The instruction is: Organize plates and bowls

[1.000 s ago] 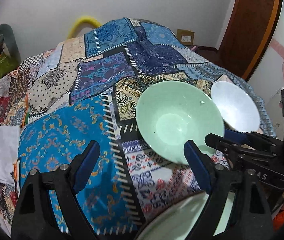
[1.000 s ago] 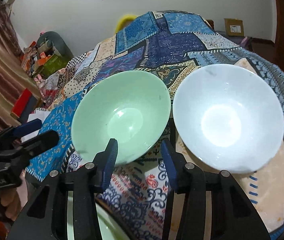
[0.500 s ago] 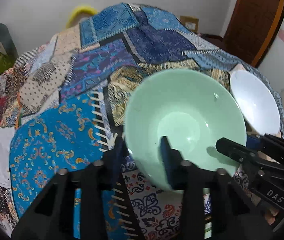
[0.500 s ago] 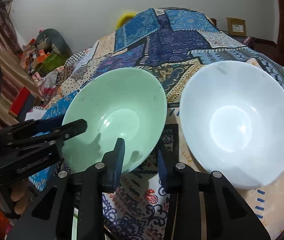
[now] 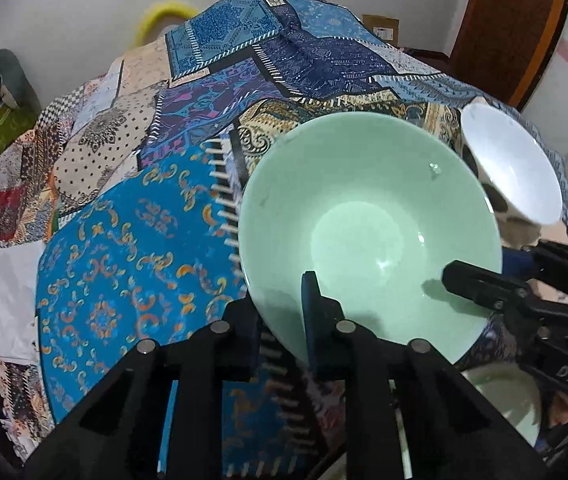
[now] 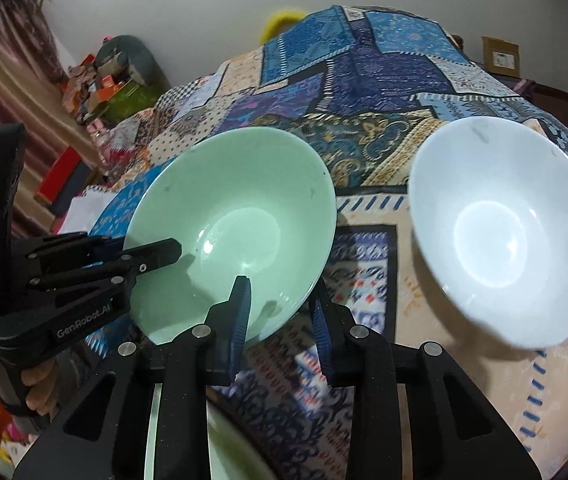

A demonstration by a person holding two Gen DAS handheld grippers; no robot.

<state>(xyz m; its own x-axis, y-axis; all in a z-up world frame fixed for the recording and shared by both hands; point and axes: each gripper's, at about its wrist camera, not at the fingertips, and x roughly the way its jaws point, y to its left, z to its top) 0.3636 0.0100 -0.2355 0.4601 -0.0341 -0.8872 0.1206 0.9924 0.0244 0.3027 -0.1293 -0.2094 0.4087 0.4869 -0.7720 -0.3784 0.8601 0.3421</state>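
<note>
A pale green bowl [image 5: 367, 236] sits on the patchwork cloth; it also shows in the right wrist view [image 6: 236, 232]. My left gripper [image 5: 280, 320] is shut on its near-left rim, one finger inside and one outside. My right gripper [image 6: 280, 312] is shut on its near-right rim the same way. Each gripper shows in the other's view: the right one [image 5: 483, 276] and the left one [image 6: 152, 252]. A white bowl [image 6: 499, 232] stands to the right of the green one, also in the left wrist view [image 5: 511, 164]. A pale green plate [image 6: 220, 440] lies just below the grippers.
The bed with the patchwork cloth [image 5: 132, 240] stretches away to the far wall. A white cloth [image 5: 4, 292] lies at its left edge. Clutter and boxes [image 6: 104, 80] stand at the far left. A wooden door [image 5: 511, 20] is at the far right.
Both grippers moved forward and closed on the green bowl's rim, the left first, the right after. The bowl now looks tilted and nearer to both cameras.
</note>
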